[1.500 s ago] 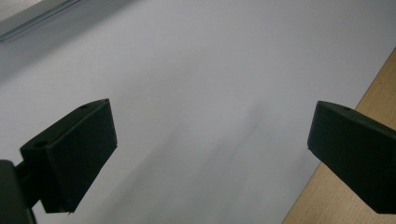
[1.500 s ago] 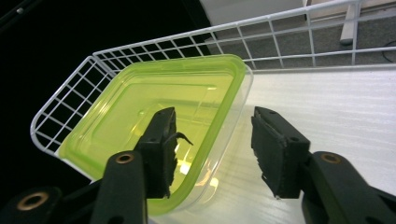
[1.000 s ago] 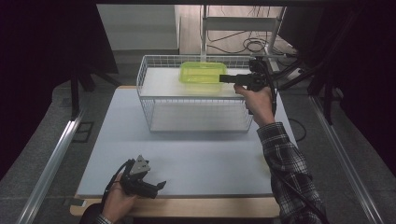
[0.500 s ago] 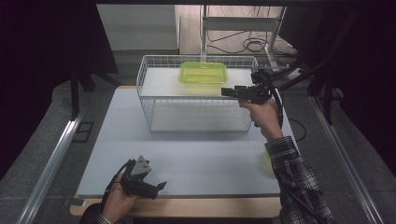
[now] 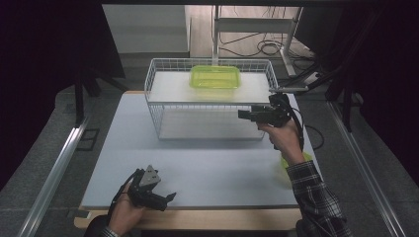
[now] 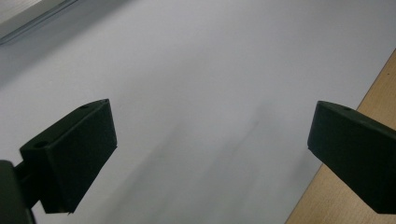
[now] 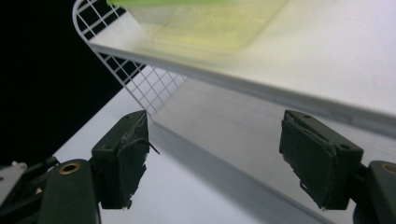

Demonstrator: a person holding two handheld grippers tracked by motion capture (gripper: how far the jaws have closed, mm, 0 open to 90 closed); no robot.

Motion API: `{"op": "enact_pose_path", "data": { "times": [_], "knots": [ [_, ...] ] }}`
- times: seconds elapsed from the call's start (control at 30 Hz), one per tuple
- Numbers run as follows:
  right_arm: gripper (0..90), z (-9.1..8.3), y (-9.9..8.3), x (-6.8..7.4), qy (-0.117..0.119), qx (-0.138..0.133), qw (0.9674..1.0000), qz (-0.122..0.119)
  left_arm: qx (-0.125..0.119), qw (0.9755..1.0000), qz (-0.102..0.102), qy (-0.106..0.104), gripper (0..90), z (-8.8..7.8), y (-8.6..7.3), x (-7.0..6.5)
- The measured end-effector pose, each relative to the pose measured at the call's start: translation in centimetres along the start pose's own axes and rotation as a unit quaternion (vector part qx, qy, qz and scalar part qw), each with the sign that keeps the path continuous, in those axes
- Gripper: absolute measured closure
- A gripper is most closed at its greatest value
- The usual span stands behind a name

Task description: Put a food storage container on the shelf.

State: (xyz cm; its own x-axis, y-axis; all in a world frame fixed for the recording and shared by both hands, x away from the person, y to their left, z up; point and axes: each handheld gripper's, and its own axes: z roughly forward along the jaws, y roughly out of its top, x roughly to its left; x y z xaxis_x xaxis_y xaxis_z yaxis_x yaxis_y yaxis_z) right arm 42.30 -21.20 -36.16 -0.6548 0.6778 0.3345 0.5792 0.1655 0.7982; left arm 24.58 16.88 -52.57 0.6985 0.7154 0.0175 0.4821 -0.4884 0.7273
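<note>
A lime-green plastic container (image 5: 215, 79) sits on the upper white shelf of a white wire basket (image 5: 158, 106) at the back of the table. My right gripper (image 5: 243, 114) hovers level beside the basket's right front corner, pointing left. It is open, its jaws have just widened, and nothing is between them. In the right gripper view the open jaws (image 7: 217, 140) frame the basket's (image 7: 135, 79) shelf edge, with the container (image 7: 205, 23) above. My left gripper (image 5: 169, 198) rests open on the mat near the front edge, its jaws (image 6: 210, 121) wide over bare mat.
A pale grey mat (image 5: 207, 163) covers the wooden table (image 6: 373, 98). Another green piece (image 5: 304, 159) lies at the mat's right edge, partly behind the right forearm. Cables and a metal stand (image 5: 276, 24) lie beyond the basket.
The right gripper drew back from the green container's right edge and sank toward the person, to the basket's right front. The left gripper stayed put.
</note>
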Motion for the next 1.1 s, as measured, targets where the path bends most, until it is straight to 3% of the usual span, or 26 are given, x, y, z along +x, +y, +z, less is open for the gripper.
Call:
{"op": "enact_pose_path", "data": {
  "times": [0.4,0.83,1.1],
  "knots": [
    [27.4,-0.6,-3.1,-0.8,-0.042,0.026,0.9982,-0.033,0.004,1.0,0.006,0.001,1.1,0.1,0.0,-0.1],
    [42.8,-1.7,-7.1,-2.6,-0.094,0.056,0.9936,-0.029,0.009,0.9999,0.01,0.001,1.1,0.2,0.0,-0.2],
    [67.5,-3.0,-9.2,-3.9,-0.117,0.069,0.9904,-0.023,0.011,0.9999,0.011,0.002,1.1,0.3,0.0,-0.2]
  ]
}}
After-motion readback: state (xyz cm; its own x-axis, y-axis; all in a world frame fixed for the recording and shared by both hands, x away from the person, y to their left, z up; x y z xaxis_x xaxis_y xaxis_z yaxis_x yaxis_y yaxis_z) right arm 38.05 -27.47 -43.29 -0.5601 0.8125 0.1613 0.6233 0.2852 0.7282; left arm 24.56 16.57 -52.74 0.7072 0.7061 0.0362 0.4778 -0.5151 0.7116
